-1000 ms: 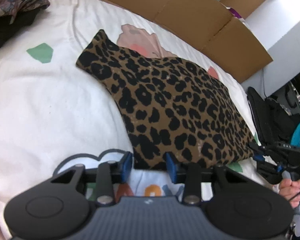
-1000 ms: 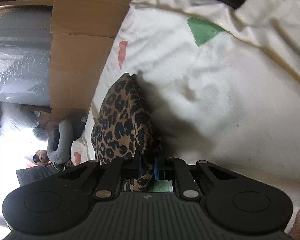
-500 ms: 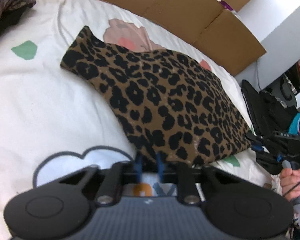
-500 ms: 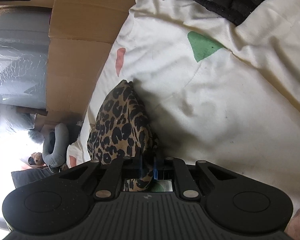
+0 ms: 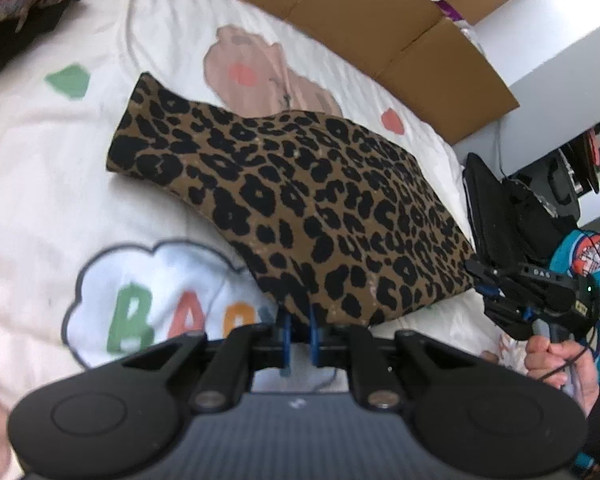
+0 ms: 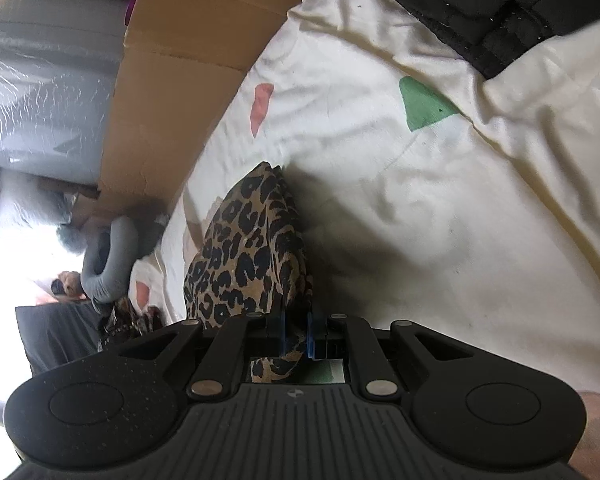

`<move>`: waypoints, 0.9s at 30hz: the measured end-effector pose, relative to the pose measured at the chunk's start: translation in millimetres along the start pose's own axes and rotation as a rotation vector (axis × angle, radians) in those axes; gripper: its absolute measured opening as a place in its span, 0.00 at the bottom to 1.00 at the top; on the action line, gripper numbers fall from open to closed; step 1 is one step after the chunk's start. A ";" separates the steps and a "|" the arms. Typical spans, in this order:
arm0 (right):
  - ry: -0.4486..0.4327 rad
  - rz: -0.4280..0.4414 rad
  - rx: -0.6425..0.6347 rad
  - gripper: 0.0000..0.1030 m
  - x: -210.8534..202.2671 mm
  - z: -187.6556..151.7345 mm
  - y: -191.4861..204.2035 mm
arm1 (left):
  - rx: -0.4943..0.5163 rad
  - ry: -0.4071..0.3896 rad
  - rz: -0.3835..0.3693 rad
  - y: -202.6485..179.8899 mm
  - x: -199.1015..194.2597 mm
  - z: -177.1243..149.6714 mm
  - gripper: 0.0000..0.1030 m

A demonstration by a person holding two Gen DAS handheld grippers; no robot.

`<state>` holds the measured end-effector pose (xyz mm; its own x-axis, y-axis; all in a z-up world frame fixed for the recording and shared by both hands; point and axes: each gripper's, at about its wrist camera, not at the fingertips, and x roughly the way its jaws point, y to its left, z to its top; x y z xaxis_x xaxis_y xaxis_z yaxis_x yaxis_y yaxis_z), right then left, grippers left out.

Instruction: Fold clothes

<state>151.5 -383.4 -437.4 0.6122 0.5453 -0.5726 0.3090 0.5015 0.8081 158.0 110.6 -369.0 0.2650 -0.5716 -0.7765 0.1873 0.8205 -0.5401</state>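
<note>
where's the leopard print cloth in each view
Left wrist: the leopard print cloth fills the centre, running from upper left down to the left gripper, whose jaws pinch its near edge.
Right wrist: it stands left of centre as a narrow strip, gripped by the right gripper.
Shared landmark: the green patch on the white sheet.

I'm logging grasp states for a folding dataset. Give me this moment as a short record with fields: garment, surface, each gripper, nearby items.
garment: leopard-print cloth, held at two corners of its near edge
surface: white printed bedsheet
left gripper: shut on the cloth's near corner
right gripper: shut on another corner; also seen at the right of the left wrist view
nearby: cardboard box beyond the bed; dark clothes pile at far left
</note>
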 end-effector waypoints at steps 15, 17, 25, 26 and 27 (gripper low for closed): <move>0.012 -0.101 -0.087 0.08 -14.1 19.7 24.9 | -0.046 0.218 0.046 -30.5 8.8 8.7 0.09; 0.008 -0.115 -0.102 0.08 -14.3 25.3 27.7 | -0.046 0.237 0.051 -37.7 13.0 9.3 0.09; 0.018 -0.182 -0.178 0.08 -5.7 39.1 37.8 | -0.091 0.304 0.090 -44.4 30.0 5.5 0.09; 0.018 -0.185 -0.189 0.08 -5.3 40.0 39.3 | -0.095 0.306 0.094 -45.1 31.7 5.2 0.09; 0.018 -0.189 -0.197 0.08 -5.1 41.0 40.5 | -0.097 0.308 0.097 -47.4 33.9 4.6 0.09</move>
<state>190.7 -393.4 -396.1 0.5441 0.4406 -0.7140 0.2675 0.7155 0.6453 162.4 52.3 -368.2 -0.0243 -0.4754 -0.8794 0.0805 0.8759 -0.4757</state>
